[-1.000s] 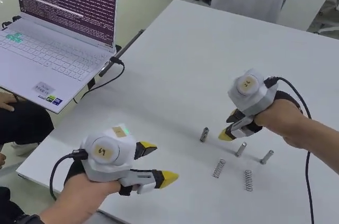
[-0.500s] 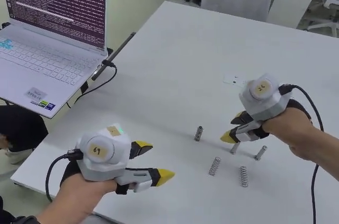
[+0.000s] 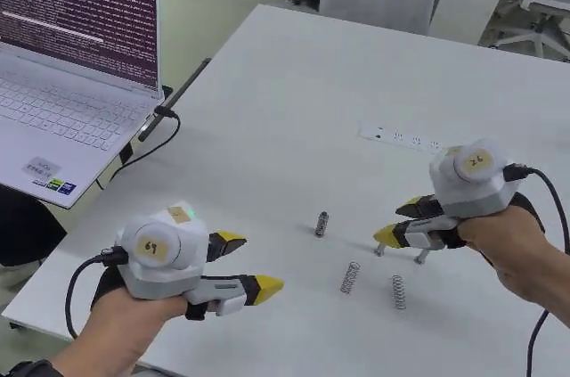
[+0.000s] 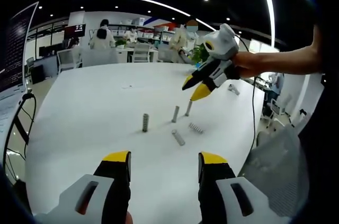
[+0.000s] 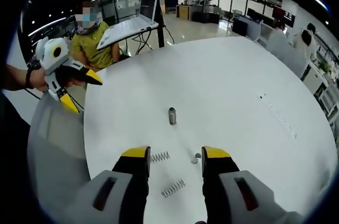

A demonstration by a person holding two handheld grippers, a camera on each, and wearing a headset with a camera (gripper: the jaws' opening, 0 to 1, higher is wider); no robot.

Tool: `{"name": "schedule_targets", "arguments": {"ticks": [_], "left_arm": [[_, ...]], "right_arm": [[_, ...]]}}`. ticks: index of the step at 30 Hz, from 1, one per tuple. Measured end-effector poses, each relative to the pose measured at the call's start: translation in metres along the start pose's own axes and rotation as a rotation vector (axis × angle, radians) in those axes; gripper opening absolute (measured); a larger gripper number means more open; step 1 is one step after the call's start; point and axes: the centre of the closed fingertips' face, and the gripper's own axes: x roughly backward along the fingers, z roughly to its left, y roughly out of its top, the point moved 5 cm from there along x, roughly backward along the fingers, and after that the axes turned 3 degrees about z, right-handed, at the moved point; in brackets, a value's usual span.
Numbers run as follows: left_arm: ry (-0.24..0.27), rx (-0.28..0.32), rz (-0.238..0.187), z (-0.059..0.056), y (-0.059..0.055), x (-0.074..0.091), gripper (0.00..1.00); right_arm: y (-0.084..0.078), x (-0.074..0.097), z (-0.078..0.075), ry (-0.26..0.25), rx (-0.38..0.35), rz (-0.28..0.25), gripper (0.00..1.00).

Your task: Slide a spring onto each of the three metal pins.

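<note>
**Head view: two open tools above a tabletop of pins and springs**

Head view, left to right. An open laptop (image 3: 62,83) is sitting off the left edge of the white tabletop (image 3: 294,92), and a black cable (image 3: 151,132) is trailing beside it. The left tool (image 3: 251,263) is hovering over the near edge, well apart from the parts. Its yellow-tipped jaws are standing apart and gripping nothing.

To its right an upright spring (image 3: 321,224) is standing on the tabletop; whether a pin is running through it is too small to tell. A first loose spring (image 3: 350,276) and a second loose spring (image 3: 398,291) are lying flat, nearer the person. Just beyond them a left bare pin (image 3: 380,249) and a right bare pin (image 3: 421,257) are standing upright. The right tool (image 3: 398,222) is hanging just above these two pins, jaws apart and clamping nothing. A white power strip (image 3: 399,137) is lying farther back.

Left gripper view. The left tool (image 4: 164,160) is showing a clear gap between its jaws. Ahead, the upright spring (image 4: 145,122), both bare pins and both loose springs are sitting below the right tool (image 4: 195,87).

Right gripper view. The right tool (image 5: 176,154) is spreading its jaws. The left bare pin (image 5: 197,157) is standing in the gap between them, close to the right-hand jaw. The upright spring (image 5: 172,115) is standing farther ahead.
</note>
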Motion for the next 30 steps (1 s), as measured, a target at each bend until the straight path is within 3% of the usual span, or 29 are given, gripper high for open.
{"name": "schedule_targets", "arguments": {"ticks": [9,16,30], "left_arm": [[0.004,0.000,-0.005,0.005,0.005,0.000,0.46],[0.003,-0.002,-0.003,0.008,0.007,0.000,0.46],[-0.008,-0.012,0.002,0.009,0.010,-0.004,0.46]], "right_arm": [[-0.016,0.019,-0.001,-0.022,-0.070,-0.057,0.41],[-0.037,0.027,-0.004,-0.033,-0.137,-0.079,0.43],[-0.067,0.058,0.002,-0.085,-0.226,-0.161,0.49]]}}
